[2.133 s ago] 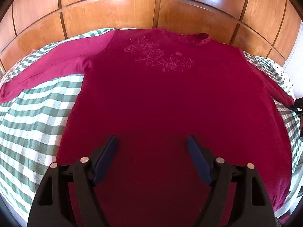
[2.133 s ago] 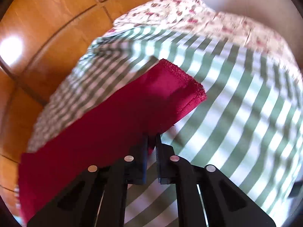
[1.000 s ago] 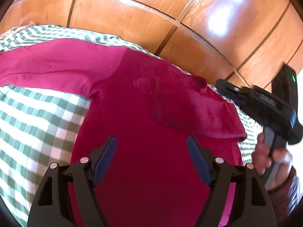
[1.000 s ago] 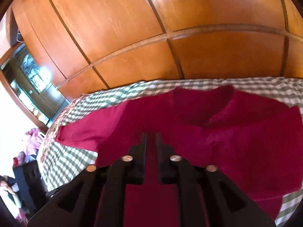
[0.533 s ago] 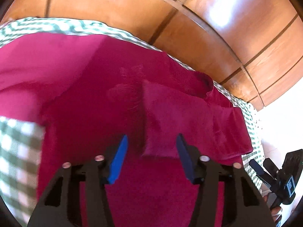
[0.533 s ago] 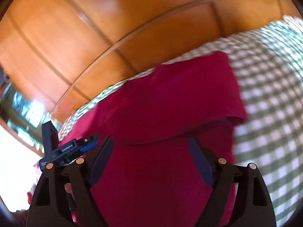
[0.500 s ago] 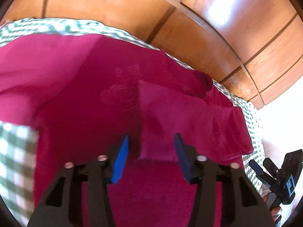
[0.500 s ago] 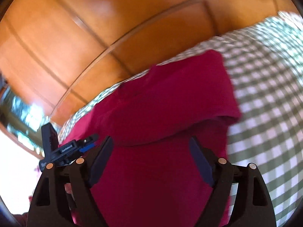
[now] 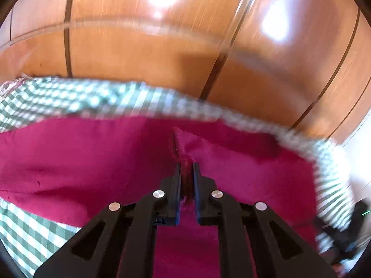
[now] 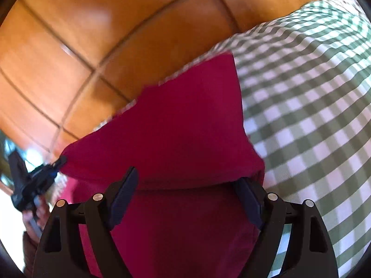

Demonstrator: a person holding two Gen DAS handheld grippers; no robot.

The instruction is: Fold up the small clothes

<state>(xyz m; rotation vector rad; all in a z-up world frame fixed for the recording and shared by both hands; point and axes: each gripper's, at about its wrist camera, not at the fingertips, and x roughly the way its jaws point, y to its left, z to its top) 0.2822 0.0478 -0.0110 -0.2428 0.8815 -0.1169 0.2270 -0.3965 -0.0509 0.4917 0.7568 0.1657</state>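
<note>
A crimson long-sleeved top (image 9: 97, 157) lies on a green and white checked bedspread (image 9: 58, 97). My left gripper (image 9: 186, 169) is shut on the cuff end of the folded-over sleeve (image 9: 183, 153), which lies across the top's chest. In the right wrist view the folded sleeve (image 10: 190, 125) lies over the top's body (image 10: 176, 227). My right gripper (image 10: 187, 192) is open and empty, hovering over the fold line. The left gripper (image 10: 49, 168) shows at the left edge there, pinching the sleeve end.
A glossy wooden panelled headboard (image 9: 162, 46) stands close behind the bed. The checked bedspread (image 10: 313, 115) stretches to the right of the top. The hand-held right gripper (image 9: 347, 231) shows blurred at the right edge of the left wrist view.
My left gripper has closed on the end of the folded sleeve. My right gripper has stayed open and shifted slightly over the fold.
</note>
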